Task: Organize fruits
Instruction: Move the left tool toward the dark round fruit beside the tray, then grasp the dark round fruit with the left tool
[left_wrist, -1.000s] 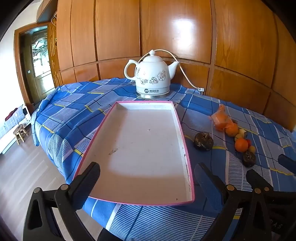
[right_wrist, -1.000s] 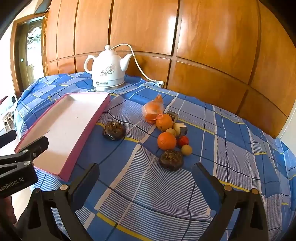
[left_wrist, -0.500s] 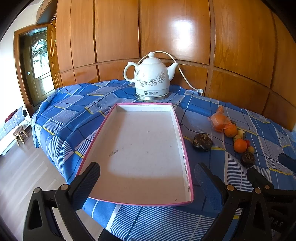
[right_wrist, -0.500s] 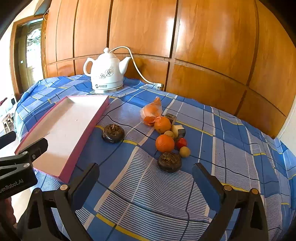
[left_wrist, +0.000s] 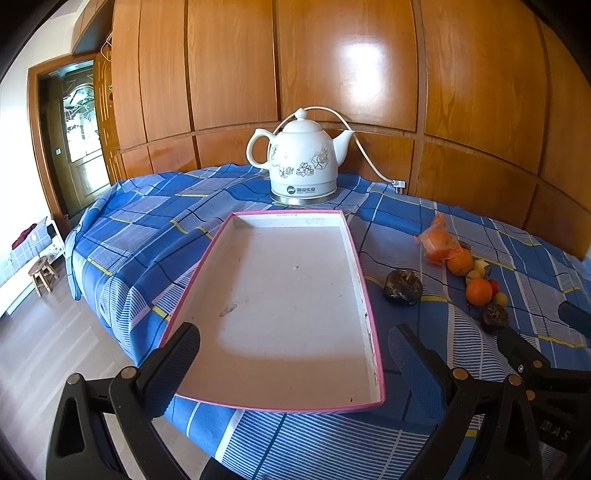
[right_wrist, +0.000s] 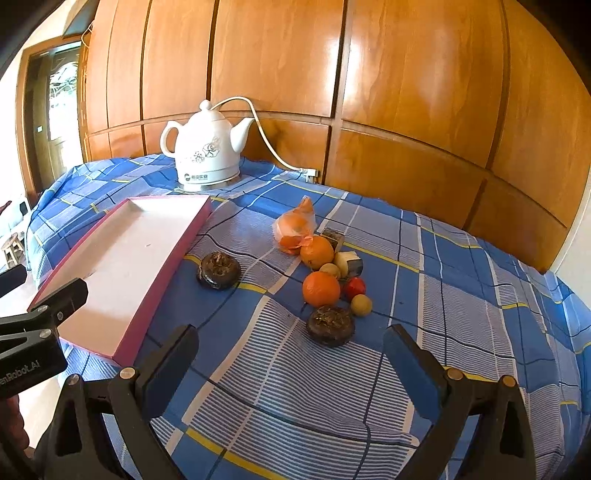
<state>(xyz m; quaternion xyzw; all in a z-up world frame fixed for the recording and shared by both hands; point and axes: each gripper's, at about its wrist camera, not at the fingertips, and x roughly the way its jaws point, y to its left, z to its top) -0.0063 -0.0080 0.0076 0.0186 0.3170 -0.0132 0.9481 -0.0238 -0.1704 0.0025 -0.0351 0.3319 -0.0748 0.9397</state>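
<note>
While both grippers hover at the near edge of the tabletop (right_wrist: 461, 280), nothing has yet been sorted: the pink-rimmed tray (left_wrist: 360, 266) lies bare, and every fruit rests on the blue checked cloth to its right. The left gripper (left_wrist: 293, 354) sits over the tray's near end with its jaws spread wide and holding nothing; the right gripper (right_wrist: 290, 350) faces the fruit, jaws likewise wide and unloaded. One dark, wrinkled fruit (right_wrist: 218, 275) lies alone just beside the tray's long edge. Further right a loose cluster runs from a bagged orange (right_wrist: 293, 229) through two bare oranges, the nearer orange (right_wrist: 321, 289) among them, to a second dark fruit (right_wrist: 330, 325) closest to the right gripper, with small yellow and red fruits (right_wrist: 361, 305) tucked alongside. A white kettle (left_wrist: 303, 166) stands beyond the tray, against the wood-panelled wall. The whole task appears to remain, presumably moving fruit into the tray. The left wrist view shows the tray's full floor and the doorway and stool off the table's left side; the right wrist view alone resolves the cluster's small pieces, including wrapped items whose kind is unclear.
</note>
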